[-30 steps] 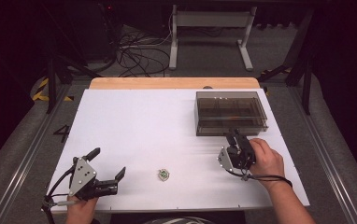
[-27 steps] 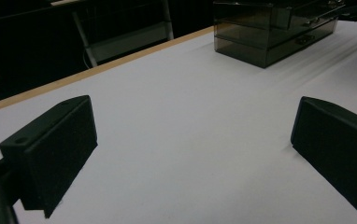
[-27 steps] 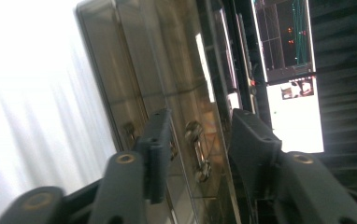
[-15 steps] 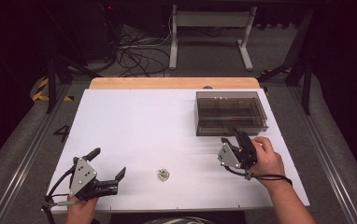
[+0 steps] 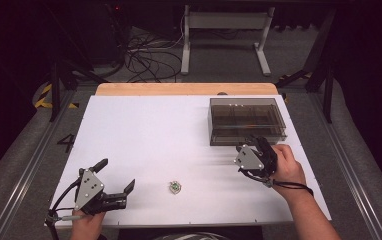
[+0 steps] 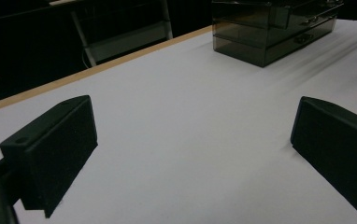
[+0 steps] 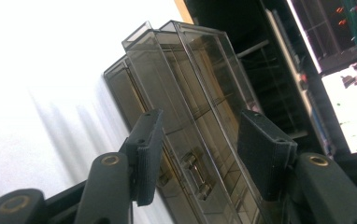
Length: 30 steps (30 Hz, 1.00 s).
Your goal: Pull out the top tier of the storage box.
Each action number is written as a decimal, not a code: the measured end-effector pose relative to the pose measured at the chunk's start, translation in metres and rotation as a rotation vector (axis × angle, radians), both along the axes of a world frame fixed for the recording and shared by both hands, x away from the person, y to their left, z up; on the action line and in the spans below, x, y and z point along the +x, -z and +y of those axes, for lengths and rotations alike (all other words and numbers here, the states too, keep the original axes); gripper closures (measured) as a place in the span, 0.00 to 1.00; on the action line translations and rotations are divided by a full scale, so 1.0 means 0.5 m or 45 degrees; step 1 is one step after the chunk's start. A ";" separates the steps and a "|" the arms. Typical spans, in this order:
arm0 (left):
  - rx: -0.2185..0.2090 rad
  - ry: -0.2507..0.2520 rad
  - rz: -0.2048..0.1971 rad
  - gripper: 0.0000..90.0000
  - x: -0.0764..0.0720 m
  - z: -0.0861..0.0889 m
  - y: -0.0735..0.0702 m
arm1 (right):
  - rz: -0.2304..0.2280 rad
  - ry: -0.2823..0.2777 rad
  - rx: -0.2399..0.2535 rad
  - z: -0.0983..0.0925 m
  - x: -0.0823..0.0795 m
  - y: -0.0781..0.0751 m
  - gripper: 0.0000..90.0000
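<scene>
Since the earlier frame: right gripper point(image 5: 257, 148) lifted a little off the table point(image 5: 144, 135) and drawn slightly up toward the front of the smoky drawer box point(image 5: 246, 120); jaws have just been opening, nothing between the pads. Left gripper point(image 5: 116, 176), small metal part point(image 5: 174, 187) and box all where they were.

Right gripper, high view: held in the right hand point(image 5: 284, 167) just in front of the box's near face, jaws pointing at it, grey plate facing the camera. Right gripper view point(image 7: 197, 154): jaws moderately apart, about half open, pads bare. Between them, farther off, the box front with a small drawer handle point(image 7: 196, 175) in line with the gap. No contact with handle or box that can be made out; gripper appears just short of the front.

Left gripper: resting low at the near left corner of the table, jaws spread wide. Left gripper view point(image 6: 193, 144): bare white surface between the pads, nothing held or touched.

Box: far right of table, upright, drawers apparently closed. Small metal part: on the table near the front edge, between the two grippers, closer to the left one, apart from both.
</scene>
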<state>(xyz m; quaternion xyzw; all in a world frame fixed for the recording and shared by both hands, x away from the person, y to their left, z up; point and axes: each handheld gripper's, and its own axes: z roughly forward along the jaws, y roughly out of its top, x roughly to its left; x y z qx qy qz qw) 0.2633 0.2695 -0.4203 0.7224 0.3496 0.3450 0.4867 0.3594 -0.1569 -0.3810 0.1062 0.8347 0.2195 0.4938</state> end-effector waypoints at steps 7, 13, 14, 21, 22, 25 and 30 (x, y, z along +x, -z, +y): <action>0.002 0.000 0.000 0.01 0.001 -0.001 0.000 | 0.118 -0.059 0.055 -0.012 0.009 -0.026 0.54; 0.002 -0.001 0.000 0.01 0.001 -0.001 0.000 | 0.226 -0.057 0.150 -0.012 0.024 -0.044 0.51; 0.000 -0.001 0.001 0.01 0.001 -0.001 0.000 | 0.248 -0.072 0.125 -0.014 0.028 -0.048 0.51; -0.003 0.000 0.004 0.01 0.002 -0.001 0.001 | 0.392 -0.095 0.204 -0.022 0.051 -0.066 0.51; -0.003 0.000 0.003 0.01 0.002 -0.001 0.001 | 0.407 -0.090 0.232 -0.023 0.054 -0.069 0.51; -0.003 -0.001 0.003 0.01 0.001 -0.001 0.001 | 0.462 -0.102 0.262 -0.029 0.065 -0.076 0.51; -0.002 0.000 0.004 0.01 0.002 -0.001 0.001 | 0.536 -0.119 0.296 -0.037 0.081 -0.082 0.51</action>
